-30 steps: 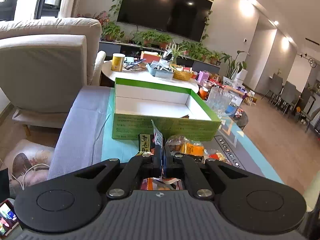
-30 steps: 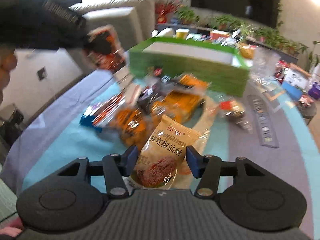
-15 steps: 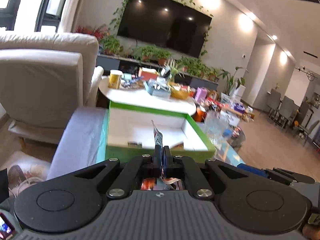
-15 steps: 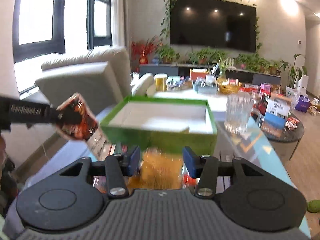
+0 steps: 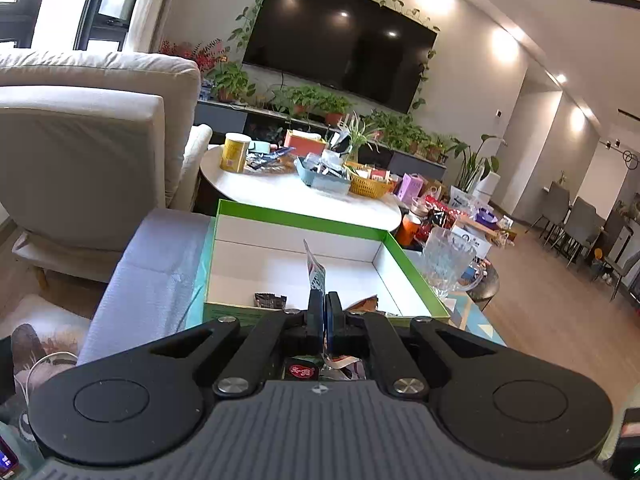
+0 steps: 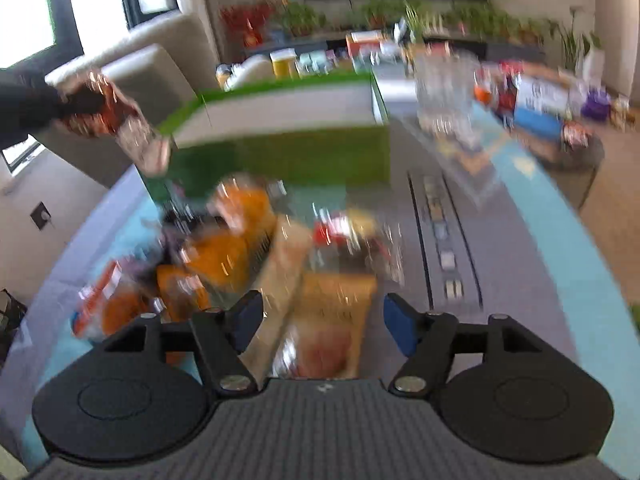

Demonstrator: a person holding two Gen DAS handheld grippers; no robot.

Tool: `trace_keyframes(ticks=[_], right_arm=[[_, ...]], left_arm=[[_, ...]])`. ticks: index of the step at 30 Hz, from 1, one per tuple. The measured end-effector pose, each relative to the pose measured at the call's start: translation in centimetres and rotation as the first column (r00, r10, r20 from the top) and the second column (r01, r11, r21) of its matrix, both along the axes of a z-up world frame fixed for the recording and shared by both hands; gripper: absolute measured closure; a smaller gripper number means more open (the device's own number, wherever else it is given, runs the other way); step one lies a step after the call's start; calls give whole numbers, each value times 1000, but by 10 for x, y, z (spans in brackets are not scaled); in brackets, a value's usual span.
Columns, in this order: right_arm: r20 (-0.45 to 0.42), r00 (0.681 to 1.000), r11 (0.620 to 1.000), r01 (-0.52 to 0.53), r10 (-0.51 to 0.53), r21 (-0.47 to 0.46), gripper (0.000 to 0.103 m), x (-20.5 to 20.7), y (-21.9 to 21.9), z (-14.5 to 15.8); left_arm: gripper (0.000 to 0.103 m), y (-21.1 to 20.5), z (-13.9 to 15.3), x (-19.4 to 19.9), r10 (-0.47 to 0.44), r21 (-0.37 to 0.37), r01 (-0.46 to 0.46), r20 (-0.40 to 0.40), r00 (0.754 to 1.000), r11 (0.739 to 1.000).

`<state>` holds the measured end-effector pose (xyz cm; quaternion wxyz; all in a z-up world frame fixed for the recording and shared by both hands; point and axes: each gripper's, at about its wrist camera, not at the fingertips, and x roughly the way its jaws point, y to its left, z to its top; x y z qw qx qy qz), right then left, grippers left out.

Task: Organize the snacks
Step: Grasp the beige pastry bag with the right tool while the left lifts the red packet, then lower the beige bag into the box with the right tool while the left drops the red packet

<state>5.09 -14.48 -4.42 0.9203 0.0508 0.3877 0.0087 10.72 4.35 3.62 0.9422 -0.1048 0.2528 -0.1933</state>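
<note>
Armchair: a pale armchair [image 5: 84, 148] stood at the far left, beside the table end.
Left gripper: the left gripper [image 5: 325, 304] was pinched tight on a thin snack packet [image 5: 315, 274], whose edge stood up between the pressed fingers; it hung over the near wall of the green box.
Same packet, other view: from the right wrist camera the snack packet [image 6: 102, 114] showed reddish and blurred at the upper left, held out by the left gripper [image 6: 76, 106] just to the left of the box.
Green box: the green box [image 5: 408, 264] lay open with white inner walls on the blue mat [image 6: 576, 248]; a small dark packet [image 5: 270, 301] rested on its floor near the front wall, and another wrapper lay by the front right.
Snack pile: a heap of orange and tan snack bags [image 6: 224, 248] lay on the mat in front of the box, blurred.
Right gripper: the right gripper [image 6: 323, 322] hung with its blue-padded fingers spread wide above a tan bag [image 6: 336, 320], the pads clear of it on both sides.
Glass jug: a clear glass jug [image 5: 448, 260] stood just right of the box.
Round table: a white round table [image 5: 280, 196] with clutter sat behind the box.
</note>
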Motion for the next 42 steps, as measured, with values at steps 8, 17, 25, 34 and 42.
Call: trace_keyframes(ticks=[8, 17, 25, 34, 42], right_arm=[[-22, 998, 996, -62, 60, -61, 54, -4, 8, -4], [69, 998, 1000, -11, 12, -11, 55, -14, -14, 21], [272, 962, 999, -40, 39, -3, 56, 20, -11, 75], [311, 949, 998, -64, 58, 9, 56, 102, -9, 79], [278, 960, 999, -32, 23, 29, 56, 157, -14, 65]], left_arm=[[101, -3, 5, -6, 1, 11, -2, 15, 1000, 1000], [101, -9, 13, -2, -4, 17, 4, 39, 999, 1000], [101, -18, 24, 27, 31, 21, -32, 65, 997, 999], [101, -20, 12, 82, 87, 22, -88, 39, 995, 996], [101, -19, -18, 136, 110, 62, -108, -27, 994, 992]])
